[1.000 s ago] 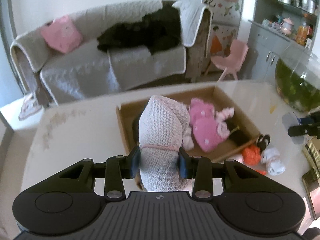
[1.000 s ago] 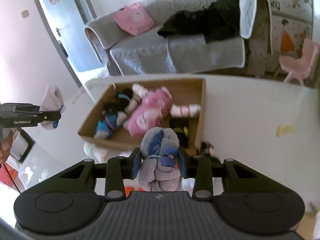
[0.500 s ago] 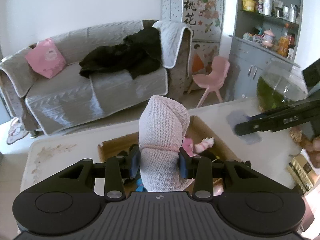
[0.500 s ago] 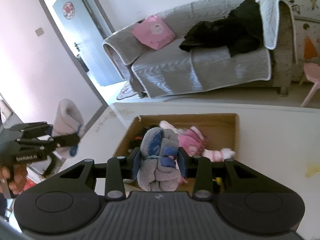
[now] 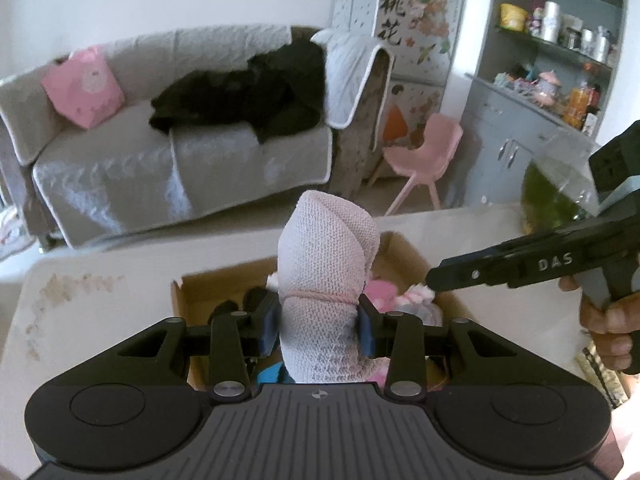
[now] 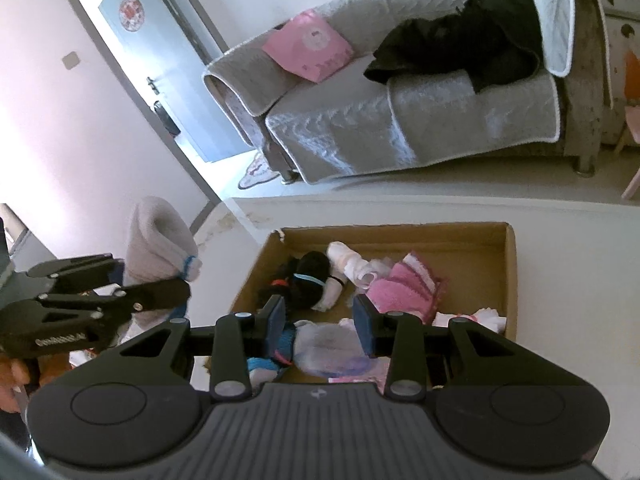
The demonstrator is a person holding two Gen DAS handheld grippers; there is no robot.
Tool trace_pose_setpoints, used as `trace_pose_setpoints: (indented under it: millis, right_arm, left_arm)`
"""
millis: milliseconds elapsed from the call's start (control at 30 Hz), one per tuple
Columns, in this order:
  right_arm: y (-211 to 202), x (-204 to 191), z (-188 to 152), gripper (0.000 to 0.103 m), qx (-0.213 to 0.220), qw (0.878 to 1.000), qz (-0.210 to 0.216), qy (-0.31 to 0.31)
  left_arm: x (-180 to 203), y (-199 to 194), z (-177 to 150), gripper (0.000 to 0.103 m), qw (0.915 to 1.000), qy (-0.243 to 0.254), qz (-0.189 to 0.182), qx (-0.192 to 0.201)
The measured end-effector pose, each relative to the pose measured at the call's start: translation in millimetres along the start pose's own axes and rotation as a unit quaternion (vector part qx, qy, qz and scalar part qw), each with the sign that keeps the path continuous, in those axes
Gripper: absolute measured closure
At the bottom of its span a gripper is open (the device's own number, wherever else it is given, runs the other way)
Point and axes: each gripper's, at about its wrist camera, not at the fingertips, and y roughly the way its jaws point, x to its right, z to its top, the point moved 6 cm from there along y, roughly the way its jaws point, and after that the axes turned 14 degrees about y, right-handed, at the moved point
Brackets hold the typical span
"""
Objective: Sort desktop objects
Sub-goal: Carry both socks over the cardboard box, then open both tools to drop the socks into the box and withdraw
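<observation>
Two grippers, two rolled sock bundles, one cardboard box (image 6: 508, 280), two dolls and one table (image 6: 560, 320) are shown. Half a second earlier the right gripper (image 6: 320, 320) clamped the grey-and-blue bundle (image 6: 328, 346) upright between its pads; now its jaws stand apart with nothing pressed between them, and that bundle, blurred, lies lower, inside the box at the near wall. The left gripper (image 5: 320, 320) is unchanged in grip: its pads remain clenched on the waist of the pale knitted bundle (image 5: 326, 264), which stands upright and is held in the air just outside the box's left wall, as the right wrist view shows. In the left wrist view the right gripper, carried by one visible hand (image 5: 608, 328), now reaches further in from the right edge than before, its tip over the box's right side. The box sits toward the table's far edge. Inside it lie one black-haired doll (image 6: 308, 272) towards the left wall and one pink-dressed doll (image 6: 404, 288) towards the right wall
</observation>
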Motion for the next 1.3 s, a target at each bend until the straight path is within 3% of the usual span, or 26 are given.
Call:
trace_pose_setpoints:
  millis: [267, 333, 367, 567, 800, 1067, 1167, 1300]
  right_arm:
    - [12, 8, -4, 0.068, -0.013, 1.0, -0.015, 0.003]
    - [12, 8, -5, 0.068, -0.016, 1.0, -0.017, 0.0]
    - [12, 8, -7, 0.068, -0.017, 1.0, -0.02, -0.001]
    - [9, 10, -9, 0.068, -0.018, 0.999, -0.026, 0.003]
    - [-13, 19, -20, 0.066, -0.011, 0.999, -0.033, 0.007]
    - [-51, 44, -60, 0.044, 0.002, 0.997, -0.072, 0.02]
    - [-61, 55, -80, 0.028, 0.006, 0.996, -0.089, 0.03]
    - [-67, 71, -101, 0.021, 0.009, 0.993, -0.114, 0.041]
  left_arm:
    - [-5, 36, -23, 0.056, 0.9994, -0.01, -0.007, -0.031]
    - [-4, 39, -26, 0.038, 0.9993, -0.014, -0.011, -0.034]
    - [-4, 40, -27, 0.021, 0.9992, -0.015, -0.015, -0.033]
    - [-1, 31, -25, 0.022, 0.9996, -0.006, -0.009, -0.027]
    - [0, 18, -44, 0.021, 0.9993, -0.006, -0.004, -0.038]
    - [14, -3, -101, 0.02, 0.997, 0.035, 0.0, -0.068]
    - [16, -6, -121, 0.019, 0.9965, 0.03, -0.006, -0.078]
    - [15, -5, -142, 0.016, 0.9956, 0.021, -0.009, -0.091]
